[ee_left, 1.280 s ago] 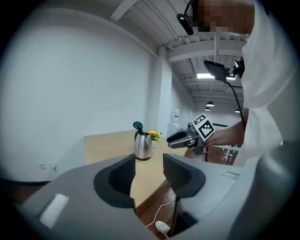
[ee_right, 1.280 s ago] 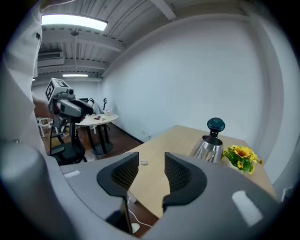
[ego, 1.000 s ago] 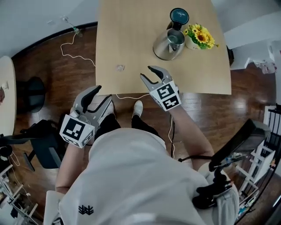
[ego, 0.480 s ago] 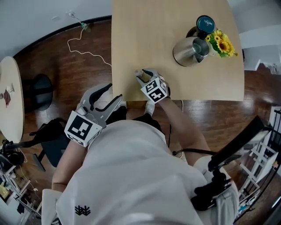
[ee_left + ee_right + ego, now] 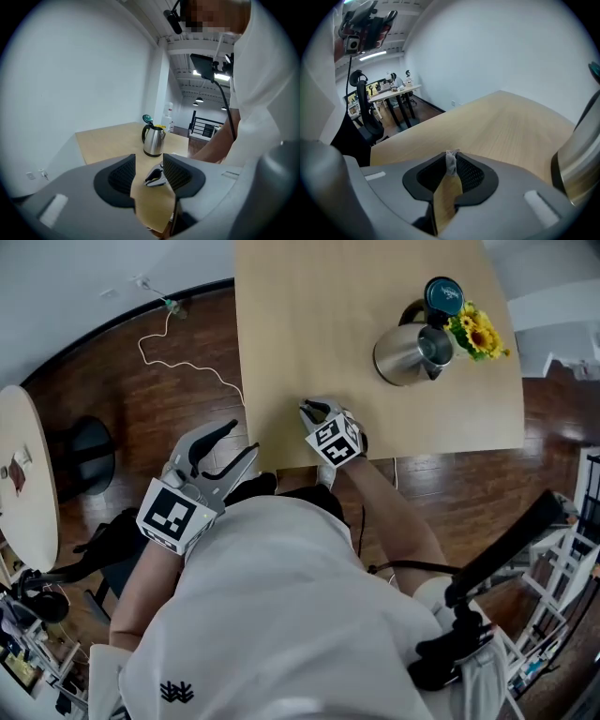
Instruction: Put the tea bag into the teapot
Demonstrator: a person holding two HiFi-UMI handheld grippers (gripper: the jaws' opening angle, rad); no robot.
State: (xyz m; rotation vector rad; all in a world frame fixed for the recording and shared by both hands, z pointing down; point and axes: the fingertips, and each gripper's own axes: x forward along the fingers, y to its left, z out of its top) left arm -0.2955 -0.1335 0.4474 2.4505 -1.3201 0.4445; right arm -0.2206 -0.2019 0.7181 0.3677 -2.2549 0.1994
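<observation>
The steel teapot (image 5: 408, 354) stands at the table's (image 5: 309, 315) far right with its teal lid (image 5: 442, 292) flipped up; it also shows in the left gripper view (image 5: 152, 140) and as a shiny edge (image 5: 576, 164) in the right gripper view. My right gripper (image 5: 314, 412) is low over the table's near edge, its jaws closing tight on a small white tea bag (image 5: 451, 161) pinched between the pads. In the head view the tea bag is hidden by the jaws. My left gripper (image 5: 225, 442) hangs open off the table's near left corner, holding nothing.
A pot of yellow flowers (image 5: 478, 332) stands right behind the teapot. A white cable (image 5: 187, 367) trails over the wood floor left of the table. A round side table (image 5: 19, 474) and a dark chair (image 5: 80, 442) stand at the far left.
My right gripper came down and left from mid-table to the near edge, and its jaws went from wide open to pinched together. The left gripper barely moved.
</observation>
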